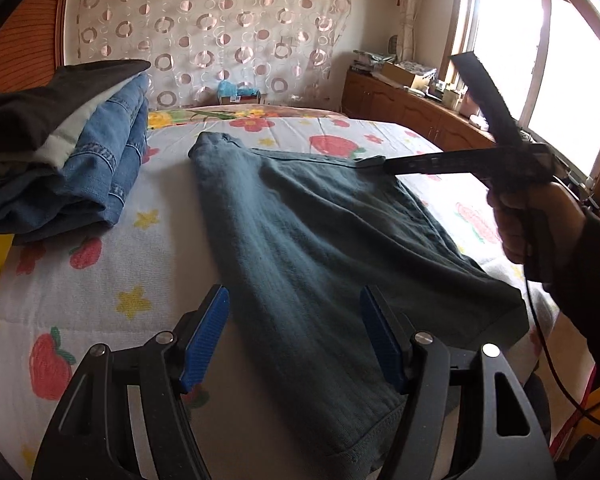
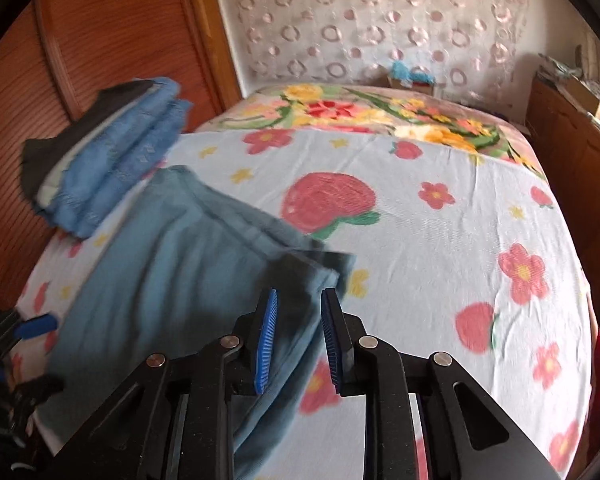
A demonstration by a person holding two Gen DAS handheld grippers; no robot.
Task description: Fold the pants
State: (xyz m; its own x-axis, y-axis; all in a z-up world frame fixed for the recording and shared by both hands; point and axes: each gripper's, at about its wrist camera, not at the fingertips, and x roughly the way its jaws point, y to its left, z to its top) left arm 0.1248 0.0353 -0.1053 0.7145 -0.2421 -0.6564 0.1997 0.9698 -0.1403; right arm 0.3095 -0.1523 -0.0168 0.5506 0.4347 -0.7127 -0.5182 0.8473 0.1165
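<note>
Dark teal pants (image 1: 300, 220) lie flat on the bed, reaching from the near edge toward the middle. My left gripper (image 1: 294, 340) hovers over their near end, its blue pads (image 1: 204, 340) spread wide with nothing between them. A hand holds my right gripper (image 1: 370, 162) from the right side, its tip at the pants' far edge. In the right wrist view the pants (image 2: 172, 260) lie to the left, and the right gripper (image 2: 300, 340) stands above their corner with a narrow gap between the pads and no cloth pinched. The left gripper's blue pad (image 2: 36, 326) shows at the left edge.
A stack of folded jeans and dark clothes (image 1: 100, 160) (image 2: 112, 160) sits at the bed's far left. The strawberry-print sheet (image 1: 80, 288) (image 2: 440, 240) covers the bed. A wooden cabinet (image 1: 400, 108) with clutter runs under the window on the right. A wooden panel (image 2: 100, 40) stands at the left.
</note>
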